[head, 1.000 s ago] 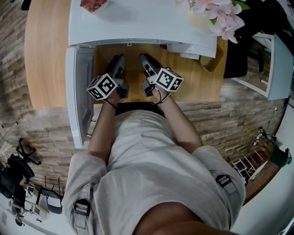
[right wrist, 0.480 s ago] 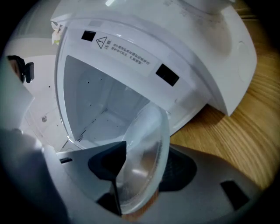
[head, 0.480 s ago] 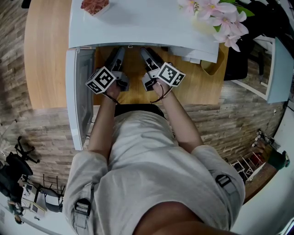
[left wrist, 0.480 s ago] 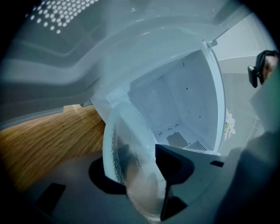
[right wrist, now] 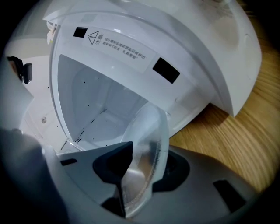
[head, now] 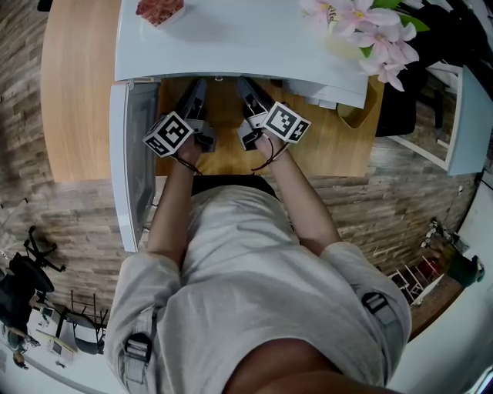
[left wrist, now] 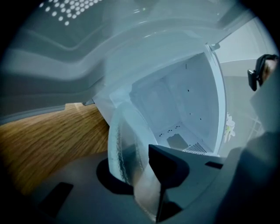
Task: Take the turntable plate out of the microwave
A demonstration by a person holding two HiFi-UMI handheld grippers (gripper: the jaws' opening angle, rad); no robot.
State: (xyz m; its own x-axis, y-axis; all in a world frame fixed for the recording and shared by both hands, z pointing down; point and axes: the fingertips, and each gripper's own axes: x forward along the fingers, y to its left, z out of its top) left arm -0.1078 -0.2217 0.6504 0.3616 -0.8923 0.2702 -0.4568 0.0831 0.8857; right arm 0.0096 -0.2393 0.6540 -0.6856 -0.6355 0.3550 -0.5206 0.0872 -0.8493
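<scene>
The clear glass turntable plate [left wrist: 124, 140] stands on edge between the jaws of my left gripper [left wrist: 135, 175]. Its dark pad [left wrist: 164, 168] presses on the glass, and the jaws have just been closing on it. My right gripper [right wrist: 142, 170] holds the same plate [right wrist: 151, 135] on its other side, its jaws too having just closed on the rim. Behind the plate lies the white microwave cavity [left wrist: 183, 100]. In the head view both marker cubes [head: 169, 135] [head: 285, 123] sit at the microwave's mouth, and the fingertips are hidden under its top.
The microwave [head: 231, 38] stands on a wooden table [head: 77, 92] with its door [head: 127, 154] swung open at the left. On top of it are pink flowers [head: 370, 31] and a dish of red food [head: 158, 9]. A warning label [right wrist: 116, 46] runs above the opening.
Both grippers have moved forward, further under the microwave's top, over the first half second. Since then they have kept still.
</scene>
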